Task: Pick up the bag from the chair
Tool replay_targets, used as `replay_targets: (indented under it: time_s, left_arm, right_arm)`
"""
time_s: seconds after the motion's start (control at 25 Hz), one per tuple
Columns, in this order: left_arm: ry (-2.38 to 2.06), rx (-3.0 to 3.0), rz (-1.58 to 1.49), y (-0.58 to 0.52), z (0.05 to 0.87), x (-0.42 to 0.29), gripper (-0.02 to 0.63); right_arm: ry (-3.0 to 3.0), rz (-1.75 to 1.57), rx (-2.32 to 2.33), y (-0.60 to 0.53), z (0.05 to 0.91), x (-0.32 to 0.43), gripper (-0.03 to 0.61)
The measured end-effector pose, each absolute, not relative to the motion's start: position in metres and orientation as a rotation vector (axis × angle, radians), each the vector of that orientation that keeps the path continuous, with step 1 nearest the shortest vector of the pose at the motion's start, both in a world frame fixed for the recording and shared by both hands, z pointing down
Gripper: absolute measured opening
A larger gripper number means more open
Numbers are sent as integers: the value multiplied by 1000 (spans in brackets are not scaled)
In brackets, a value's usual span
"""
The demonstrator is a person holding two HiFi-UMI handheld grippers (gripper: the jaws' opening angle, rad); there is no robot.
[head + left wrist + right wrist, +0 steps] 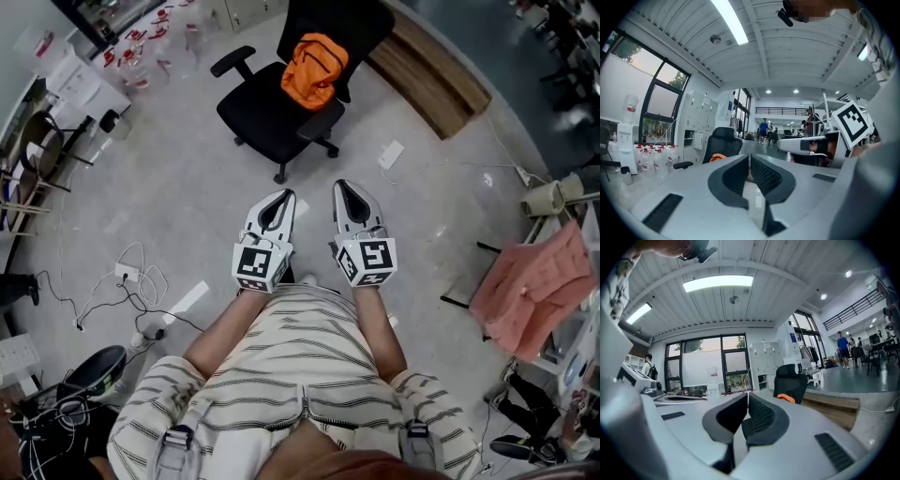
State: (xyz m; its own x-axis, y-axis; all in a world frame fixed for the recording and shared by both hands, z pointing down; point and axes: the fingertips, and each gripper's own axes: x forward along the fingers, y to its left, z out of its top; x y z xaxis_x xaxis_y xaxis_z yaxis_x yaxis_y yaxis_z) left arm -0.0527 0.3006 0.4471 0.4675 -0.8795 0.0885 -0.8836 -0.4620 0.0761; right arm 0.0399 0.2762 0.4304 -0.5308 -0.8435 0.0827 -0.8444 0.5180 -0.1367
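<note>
The left gripper (282,195) is clenched, its two jaws pressed together with nothing between them. The right gripper (343,186) is the same, closed tip to tip and empty. Both are held level, side by side and just apart, out in front of the person's striped shirt (300,347), with their tips aimed across the floor (187,216) toward the chair (267,117). My reading is that they are carried this way because the task is only at the approach. Nothing is within reach to grasp, so the jaws have no reason to be spread, and they will need to open before they can take anything.

The bag (314,67) is bright orange and lies on the seat of the black chair, leaning against the backrest. It is well apart from both grippers, ahead of them, with bare floor in between. In the head view it sits roughly in line with the gap between the two grippers. In the left gripper view it shows as a small orange patch just left of the jaw tips. In the right gripper view it shows a little to the right of them. A white plug block (391,154) lies on the floor to the right of the chair, off the straight path to the bag.
</note>
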Motion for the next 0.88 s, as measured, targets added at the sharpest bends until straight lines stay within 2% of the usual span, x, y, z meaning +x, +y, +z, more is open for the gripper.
replay_targets:
  time_s: [0.36, 0.88]
  left_arm:
    - [-1538, 2590, 46, 229, 448, -58, 34]
    - [-1411, 2645, 47, 60, 423, -94, 34]
  right_arm:
    - [-2705, 255, 1543, 207, 434, 36, 20]
    - [-2626, 267, 1675, 50, 407, 5, 20]
